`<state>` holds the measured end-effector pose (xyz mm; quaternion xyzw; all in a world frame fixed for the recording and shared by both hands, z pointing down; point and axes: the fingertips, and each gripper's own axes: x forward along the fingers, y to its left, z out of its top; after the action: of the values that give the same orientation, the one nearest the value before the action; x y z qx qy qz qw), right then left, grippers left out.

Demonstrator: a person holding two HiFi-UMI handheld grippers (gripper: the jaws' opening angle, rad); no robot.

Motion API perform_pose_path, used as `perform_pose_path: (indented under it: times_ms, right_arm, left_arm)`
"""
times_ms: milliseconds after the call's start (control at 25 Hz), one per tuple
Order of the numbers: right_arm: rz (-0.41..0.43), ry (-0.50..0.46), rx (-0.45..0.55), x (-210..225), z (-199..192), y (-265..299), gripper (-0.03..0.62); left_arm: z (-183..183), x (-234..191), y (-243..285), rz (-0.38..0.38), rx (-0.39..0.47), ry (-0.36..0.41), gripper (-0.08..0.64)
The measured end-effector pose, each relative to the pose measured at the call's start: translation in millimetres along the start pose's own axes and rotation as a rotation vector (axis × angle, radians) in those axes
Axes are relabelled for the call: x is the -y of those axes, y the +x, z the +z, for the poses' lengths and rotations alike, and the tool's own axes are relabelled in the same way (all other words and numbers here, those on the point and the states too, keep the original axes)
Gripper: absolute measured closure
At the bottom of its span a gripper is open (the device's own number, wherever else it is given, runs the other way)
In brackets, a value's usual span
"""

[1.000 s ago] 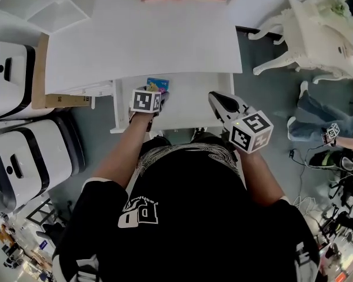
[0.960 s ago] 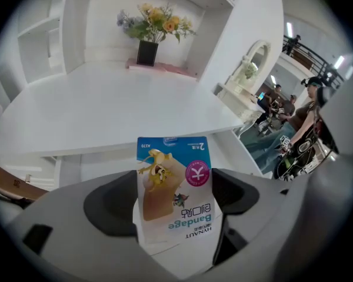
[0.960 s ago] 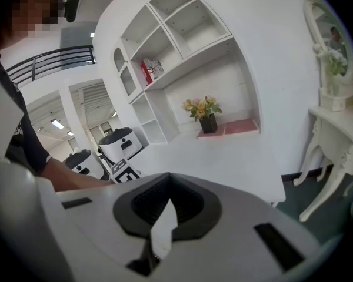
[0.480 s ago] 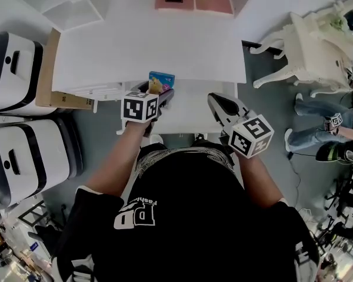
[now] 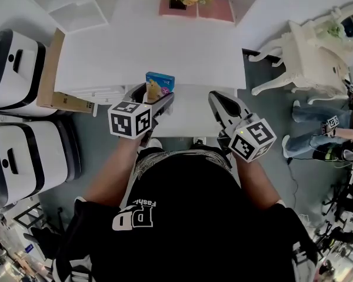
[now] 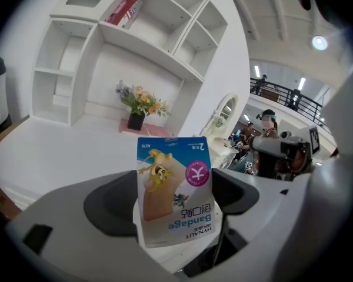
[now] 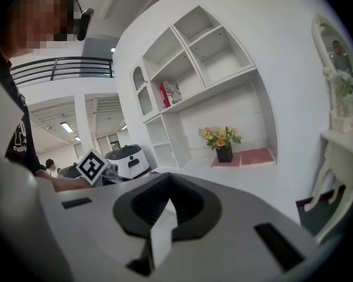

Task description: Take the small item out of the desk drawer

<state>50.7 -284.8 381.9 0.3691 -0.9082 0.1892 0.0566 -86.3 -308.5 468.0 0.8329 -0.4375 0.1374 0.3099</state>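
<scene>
Bandage packet [image 6: 172,187] pinched by one edge between left gripper [image 5: 155,97] fingers, held above drawer [image 5: 191,115] for extraction. Right gripper [image 5: 221,103] fingers pressed together, empty.

The bandage packet [image 5: 159,84] sits in the left gripper [image 5: 156,96] above the drawer [image 5: 191,115], the right gripper [image 5: 219,103] to its right.

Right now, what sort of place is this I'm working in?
Probably a mock bedroom or study set inside a big hall: a white desk, white wall shelves with a flower vase, and a railed upper walkway behind.
</scene>
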Motion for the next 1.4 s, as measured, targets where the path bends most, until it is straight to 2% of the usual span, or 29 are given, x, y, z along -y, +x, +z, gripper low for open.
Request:
perform_pose_path:
  times_ms: [240,680,840,1120,1400]
  right_arm:
    - [0.013,-0.002,0.005,-13,-4,5,0.583]
    - [-0.009,-0.010,0.018,-36,-7,11,0.584]
    - [-0.037,-0.018,0.020,-45,-8,12,0.584]
    - [-0.072,-0.009,0.048,-89,-16,14,0.584]
    - [-0.111,-0.003,0.065,-87,-19,10,0.584]
  left_arm:
    - [15,10,-30,-0.029,0.067,0.001,0.156]
    - [35,22,-70,-0.088,0.154,0.065,0.156]
    - [38,24,-80,-0.114,0.162,0.096,0.156]
    - [24,13,-117,-0.145,0.162,0.128,0.156]
    - [23,11,-119,-0.168,0.163,0.144,0.156]
